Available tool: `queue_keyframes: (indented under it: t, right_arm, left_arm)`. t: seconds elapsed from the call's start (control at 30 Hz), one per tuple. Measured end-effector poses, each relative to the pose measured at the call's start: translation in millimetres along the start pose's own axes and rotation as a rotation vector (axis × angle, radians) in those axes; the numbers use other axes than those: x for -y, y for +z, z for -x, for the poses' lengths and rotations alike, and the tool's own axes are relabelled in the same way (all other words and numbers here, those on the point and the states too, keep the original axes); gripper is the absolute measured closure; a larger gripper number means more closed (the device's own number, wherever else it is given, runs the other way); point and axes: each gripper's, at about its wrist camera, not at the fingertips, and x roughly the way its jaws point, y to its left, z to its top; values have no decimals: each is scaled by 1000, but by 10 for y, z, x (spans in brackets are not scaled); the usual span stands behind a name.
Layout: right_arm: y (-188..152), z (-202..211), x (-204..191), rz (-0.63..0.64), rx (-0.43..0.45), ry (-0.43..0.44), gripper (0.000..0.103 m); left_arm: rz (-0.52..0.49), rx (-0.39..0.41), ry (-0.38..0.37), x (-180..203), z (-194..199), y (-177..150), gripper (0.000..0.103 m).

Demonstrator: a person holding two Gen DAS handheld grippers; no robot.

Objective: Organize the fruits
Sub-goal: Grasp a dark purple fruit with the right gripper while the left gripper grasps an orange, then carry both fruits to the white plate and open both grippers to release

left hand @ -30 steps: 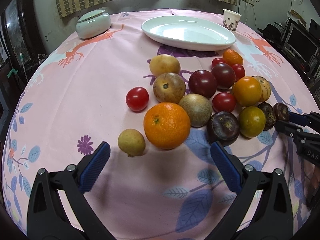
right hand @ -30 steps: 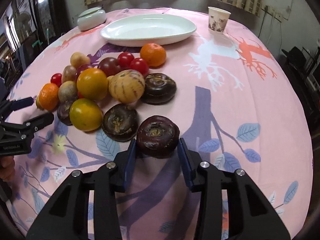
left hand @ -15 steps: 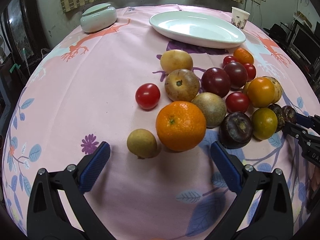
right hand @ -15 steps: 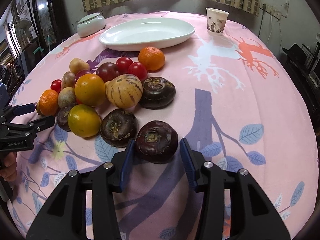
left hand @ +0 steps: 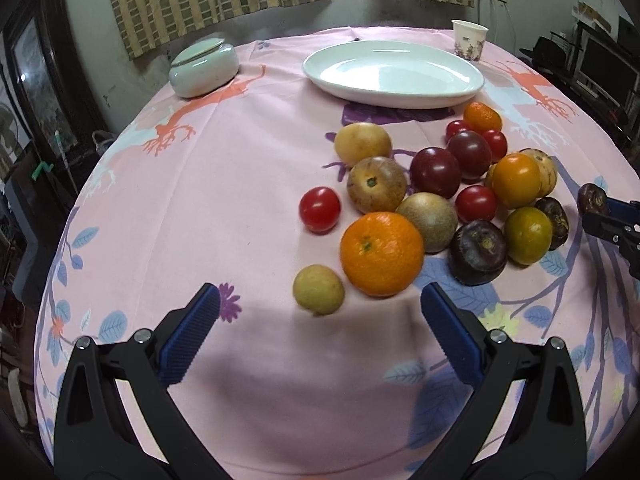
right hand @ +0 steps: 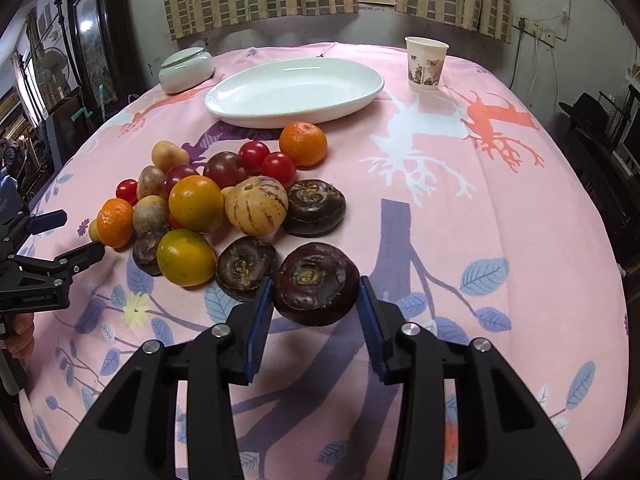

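The right gripper (right hand: 316, 300) has a dark purple flattened fruit (right hand: 316, 284) between its blue pads (right hand: 260, 320), and its jaws have just been closing a little; the pads sit tight against the fruit's two sides, so it reads as gripped. The fruit is round and squat, its broad face with the tan stem scar turned up and slightly toward the camera, its wide axis running across from pad to pad. It seems raised just off the pink tablecloth (right hand: 500, 200), with a shadow under it, though whether it still touches the cloth cannot be told.

Just left of it lies a second dark flattened fruit (right hand: 246, 268), scar up, and a third (right hand: 314, 208) sits farther back. Beside these is the main heap: a yellow-green citrus (right hand: 186, 258), an orange-yellow one (right hand: 196, 203), a striped pale melon-like fruit (right hand: 256, 205), red tomatoes (right hand: 278, 166) and a small mandarin (right hand: 303, 143). Beyond the heap stands a white oval dish (right hand: 296, 92), long axis left to right, with a paper cup (right hand: 425, 64) to its right and a lidded pale bowl (right hand: 186, 69) to its left.

The left gripper (left hand: 316, 320) hangs with jaws wide apart and nothing in them, just short of a large orange (left hand: 382, 254) and a small yellowish fruit (left hand: 319, 289)
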Motion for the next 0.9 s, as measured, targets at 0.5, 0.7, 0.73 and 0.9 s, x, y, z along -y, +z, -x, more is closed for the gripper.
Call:
queue_keyframes:
  t: [0.5, 0.7, 0.73, 0.9]
  right_arm:
    - [-9, 14, -30, 11, -7, 17, 61]
    - [-18, 21, -33, 11, 4, 27, 61]
    - [-19, 18, -37, 12, 5, 30, 61]
    - [6, 20, -13, -10, 10, 37, 61]
  left_arm:
    - [-63, 27, -105, 141, -174, 148, 56]
    - [-12, 31, -130, 52, -99, 144, 56]
    - [1, 35, -137, 21, -76, 144, 56]
    - [4, 81, -165, -28, 103, 194, 56]
